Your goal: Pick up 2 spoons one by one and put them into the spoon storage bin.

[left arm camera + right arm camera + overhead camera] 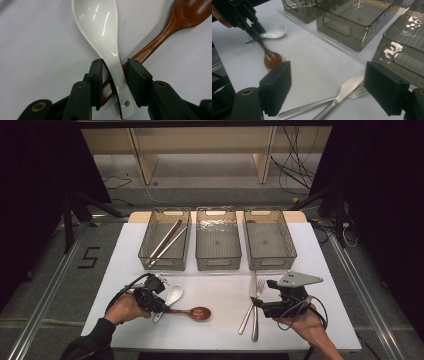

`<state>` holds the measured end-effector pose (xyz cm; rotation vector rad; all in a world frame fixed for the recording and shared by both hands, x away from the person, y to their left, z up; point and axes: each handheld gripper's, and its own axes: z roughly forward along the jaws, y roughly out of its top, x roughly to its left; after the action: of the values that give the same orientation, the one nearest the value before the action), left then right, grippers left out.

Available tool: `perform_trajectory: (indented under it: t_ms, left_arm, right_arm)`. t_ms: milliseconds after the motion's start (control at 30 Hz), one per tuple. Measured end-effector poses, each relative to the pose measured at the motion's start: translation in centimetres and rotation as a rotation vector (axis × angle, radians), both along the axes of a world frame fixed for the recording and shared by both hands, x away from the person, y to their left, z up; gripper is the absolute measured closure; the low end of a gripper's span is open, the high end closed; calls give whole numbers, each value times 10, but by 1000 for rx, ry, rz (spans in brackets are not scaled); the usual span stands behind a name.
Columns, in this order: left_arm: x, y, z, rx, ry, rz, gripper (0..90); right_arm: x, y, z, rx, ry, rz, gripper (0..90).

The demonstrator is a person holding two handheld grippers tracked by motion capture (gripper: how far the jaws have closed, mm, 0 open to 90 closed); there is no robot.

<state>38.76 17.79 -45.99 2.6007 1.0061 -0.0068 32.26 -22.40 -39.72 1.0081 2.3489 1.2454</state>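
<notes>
Wooden spoon (160, 40) beneath white spoon (102, 30)

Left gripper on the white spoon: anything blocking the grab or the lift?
Nothing blocks the grab: the left gripper has its jaws on either side of the white spoon handle. The wooden spoon crosses underneath that handle, between the jaws, so it could get pinched or dragged along on the lift.
</notes>
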Motion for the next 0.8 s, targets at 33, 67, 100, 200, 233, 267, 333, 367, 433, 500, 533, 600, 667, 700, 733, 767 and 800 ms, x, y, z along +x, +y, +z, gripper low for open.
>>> perform_trajectory:
  t_ms: [33, 67, 100, 200, 233, 267, 333, 367, 433, 500, 533, 600, 667, 700, 733, 767, 800]
  left_arm:
    - [1, 0, 0, -4, -4, 6, 657]
    - [2, 0, 0, -5, -4, 13, 670]
    - [3, 1, 0, -3, -7, 20, 682]
    - [6, 2, -1, -18, -1, 35, 687]
    - [7, 2, -1, -19, 0, 34, 692]
    - [8, 2, -1, -16, -1, 34, 698]
    - [8, 1, -1, -11, -9, 37, 707]
    - [8, 0, -1, -5, -9, 38, 708]
    - [8, -2, -2, 6, -16, 34, 712]
    - [7, -5, -4, 18, -13, 33, 714]
    - [7, -6, -3, 29, -14, 26, 718]
    - [7, -7, -3, 41, -16, 25, 720]
    - [7, -8, -3, 44, -18, 24, 728]
    - [7, -8, -3, 48, -15, 22, 731]
    - [7, -8, -3, 48, -16, 22, 735]
    - [6, -8, -3, 48, -17, 22, 741]
    - [6, -8, -3, 46, -17, 20, 745]
  right_arm:
    - [0, 0, 0, 0, 0, 0, 231]
    - [0, -1, 0, 1, -1, -1, 231]
    - [0, -1, 0, 1, -2, -1, 232]
    - [-1, -1, 0, -1, 0, -3, 232]
    - [-1, -1, 0, -1, -1, -5, 232]
    - [-1, 0, 0, -3, 0, -4, 232]
    - [-1, 0, 0, -7, -3, -2, 232]
    - [-1, 0, 0, -8, -1, -4, 232]
    - [-1, 0, 0, -9, -2, -5, 233]
    - [-1, -1, -1, -10, -1, -6, 233]
    - [-1, -1, -1, -9, -1, -8, 233]
    - [-1, -1, 0, -10, -2, -7, 234]
    - [-2, -1, 0, -14, -4, -8, 235]
    - [-2, -1, 0, -14, -4, -9, 235]
    - [-2, -1, 0, -14, -4, -9, 235]
    - [-2, -1, 0, -15, -5, -9, 236]
    - [-2, -1, 0, -15, -5, -9, 237]
